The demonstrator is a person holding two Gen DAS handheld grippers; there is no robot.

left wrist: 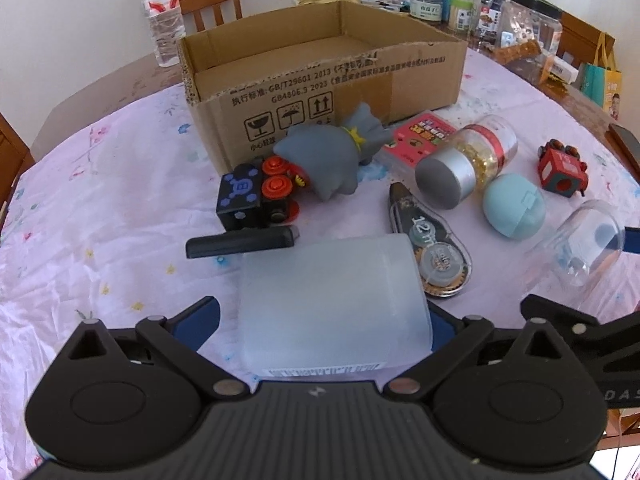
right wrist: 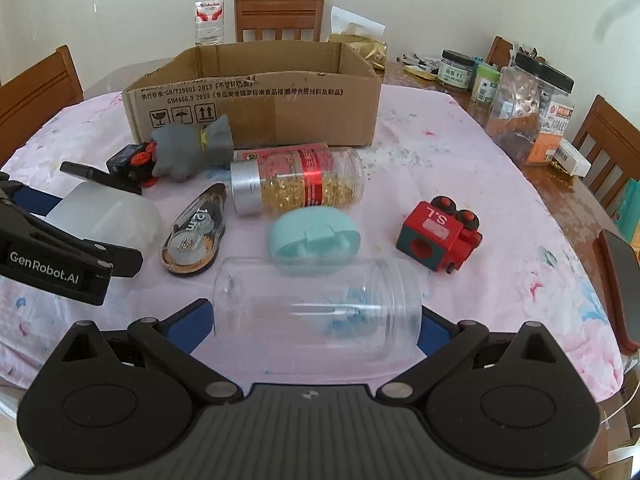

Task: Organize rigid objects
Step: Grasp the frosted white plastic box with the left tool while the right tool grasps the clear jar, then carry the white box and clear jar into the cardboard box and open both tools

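A frosted white container lies on its side on the pink cloth between the fingers of my left gripper. The right pad is at its end and a thin strip of cloth shows by the left pad, so these jaws stand open around it. My right gripper is shut on a clear plastic jar, with a pad against each end. An open cardboard box stands behind the loose items. Each gripper shows at the edge of the other's view.
Between grippers and box lie a grey toy, a black-and-red toy car, a black bar, a correction tape, a capsule jar, a teal case and a red toy train. A water bottle, jars and chairs ring the table.
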